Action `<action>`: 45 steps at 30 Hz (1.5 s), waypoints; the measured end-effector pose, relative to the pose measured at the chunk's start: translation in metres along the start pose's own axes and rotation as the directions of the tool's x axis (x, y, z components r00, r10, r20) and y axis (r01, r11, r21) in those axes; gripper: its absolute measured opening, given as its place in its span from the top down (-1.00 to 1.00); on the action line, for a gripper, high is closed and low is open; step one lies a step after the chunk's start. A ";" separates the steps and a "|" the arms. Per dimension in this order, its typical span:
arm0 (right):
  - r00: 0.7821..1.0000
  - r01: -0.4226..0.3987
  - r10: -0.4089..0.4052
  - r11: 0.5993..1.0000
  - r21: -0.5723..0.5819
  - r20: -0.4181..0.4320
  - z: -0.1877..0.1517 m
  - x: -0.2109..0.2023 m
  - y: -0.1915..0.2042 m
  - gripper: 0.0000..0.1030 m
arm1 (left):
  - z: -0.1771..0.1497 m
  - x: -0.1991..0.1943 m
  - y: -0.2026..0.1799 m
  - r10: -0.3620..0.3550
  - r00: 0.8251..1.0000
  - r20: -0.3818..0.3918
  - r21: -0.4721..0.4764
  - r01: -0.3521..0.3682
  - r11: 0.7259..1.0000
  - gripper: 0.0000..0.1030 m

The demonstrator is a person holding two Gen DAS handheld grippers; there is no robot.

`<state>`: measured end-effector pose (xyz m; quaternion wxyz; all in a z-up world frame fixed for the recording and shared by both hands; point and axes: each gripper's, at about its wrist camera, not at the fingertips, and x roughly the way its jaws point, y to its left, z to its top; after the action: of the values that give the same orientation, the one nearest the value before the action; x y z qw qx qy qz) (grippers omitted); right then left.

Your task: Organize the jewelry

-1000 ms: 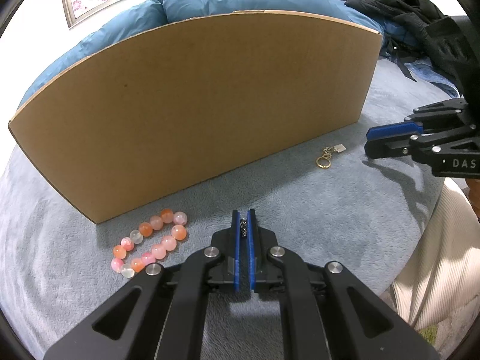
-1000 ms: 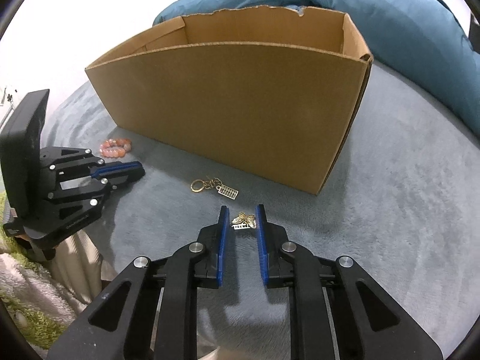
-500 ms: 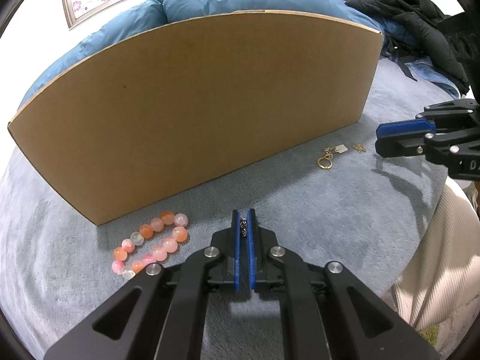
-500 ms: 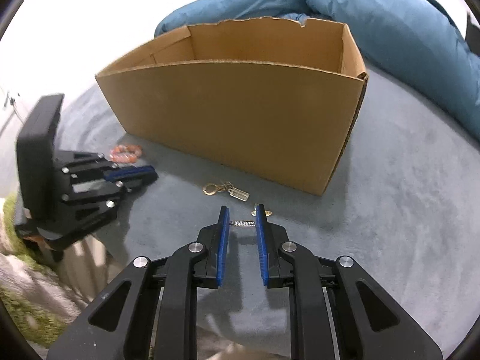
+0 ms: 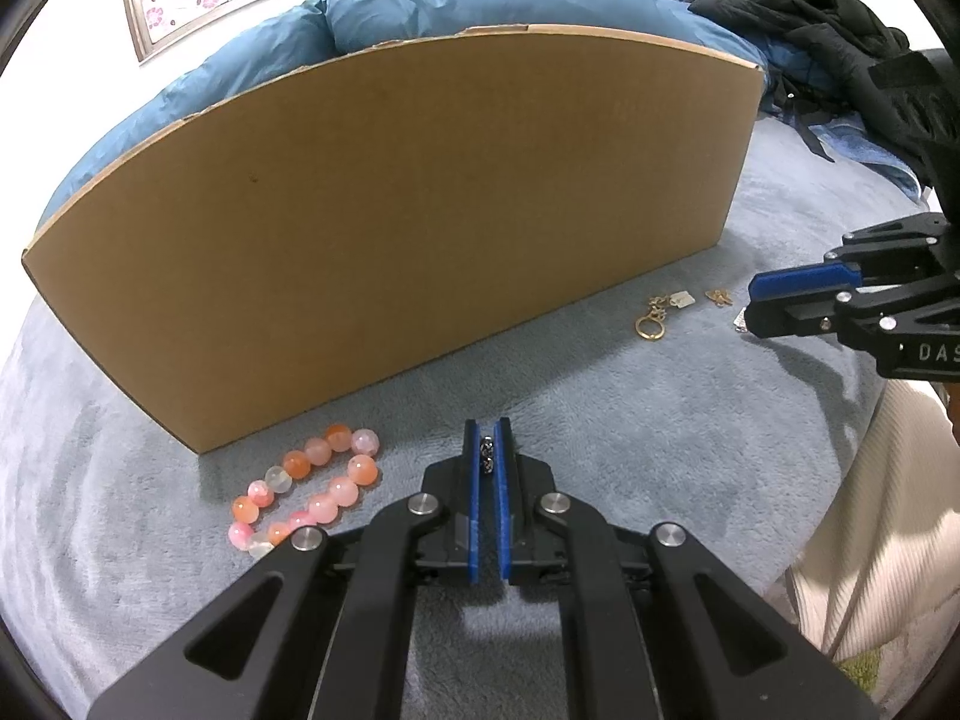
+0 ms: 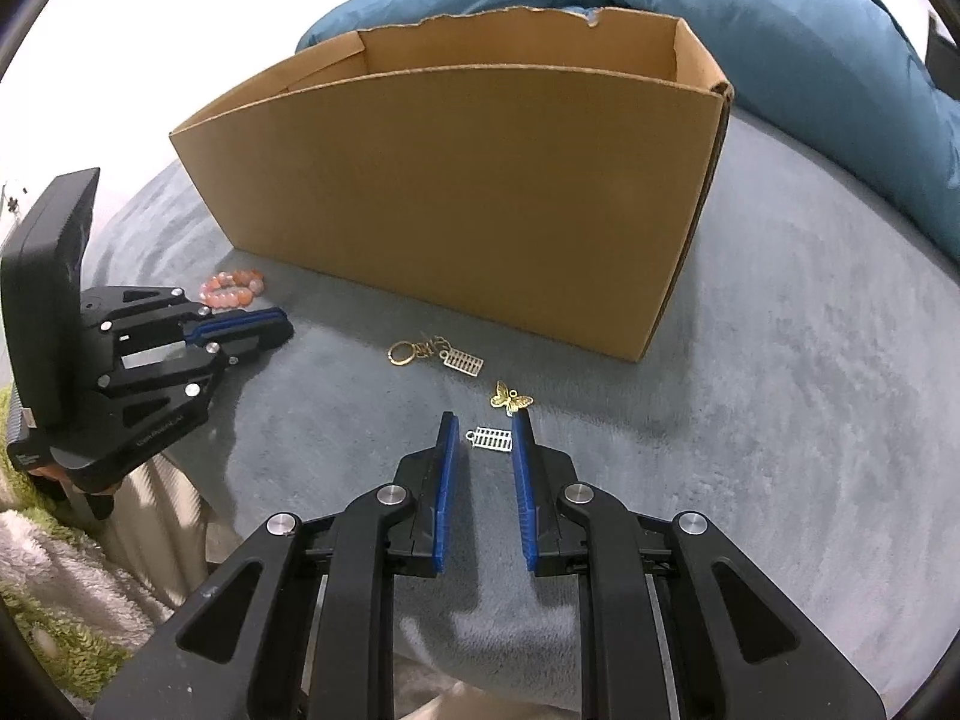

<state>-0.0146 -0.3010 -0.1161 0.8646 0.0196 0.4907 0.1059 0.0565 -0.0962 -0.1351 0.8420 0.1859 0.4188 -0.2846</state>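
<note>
Right view alone shows silver charm [image 6: 491, 439] clearly.

Both the left gripper [image 5: 489, 441] and the right gripper [image 6: 483, 420] are matte black linkages with round silver screw heads and flat blue finger pads [image 6: 445, 492]. White letters "DAS" mark the right gripper's side.

Forward passage: blocked by the cardboard box [image 6: 456, 198], whose near wall stands across both views.
Box top: left open.
Blanket [image 6: 780, 420] right of box: unobstructed.
Near strip: scattered with bead bracelet [image 5: 309, 489], keyring [image 6: 435, 354], butterfly charm [image 6: 510, 399].
</note>
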 end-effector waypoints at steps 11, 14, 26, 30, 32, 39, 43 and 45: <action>1.000 0.017 -0.017 1.000 0.016 -0.006 -0.001 0.015 0.005 0.41 | 0.003 0.001 -0.004 0.007 1.000 -0.008 0.000 -0.007 1.000 0.92; 0.999 0.034 -0.034 0.999 -0.004 0.000 -0.002 0.017 0.008 0.54 | 0.003 0.000 -0.004 0.008 1.000 -0.008 0.003 -0.008 1.000 0.92; 0.998 0.054 -0.054 0.999 0.000 0.030 -0.006 0.005 0.011 0.70 | 0.002 -0.010 -0.013 0.028 0.999 0.018 0.024 -0.028 0.999 0.92; 0.996 0.064 -0.064 0.998 0.000 0.062 -0.006 -0.012 0.013 0.70 | 0.003 -0.026 -0.013 0.038 0.998 0.047 0.017 -0.039 0.999 0.92; 0.994 0.069 -0.068 0.998 -0.001 0.087 -0.003 -0.023 0.015 0.70 | 0.005 -0.036 -0.013 0.046 0.997 0.067 0.018 -0.047 0.999 0.92; 0.969 0.084 -0.077 0.996 -0.019 0.235 0.022 -0.075 0.033 0.70 | 0.024 -0.091 -0.008 0.073 0.978 0.197 0.016 -0.078 0.997 0.92; 0.946 0.081 -0.062 0.996 -0.047 0.319 0.042 -0.096 0.044 0.70 | 0.043 -0.119 0.001 0.084 0.957 0.276 0.001 -0.087 0.996 0.92; 0.935 0.068 -0.045 0.996 -0.053 0.351 0.055 -0.102 0.045 0.70 | 0.056 -0.127 0.007 0.098 0.944 0.314 -0.005 -0.101 0.995 0.92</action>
<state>-0.0254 -0.2732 0.0044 0.9408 -0.0037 0.3263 0.0914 0.0325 -0.0799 0.0010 0.9101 0.1640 0.2679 -0.2702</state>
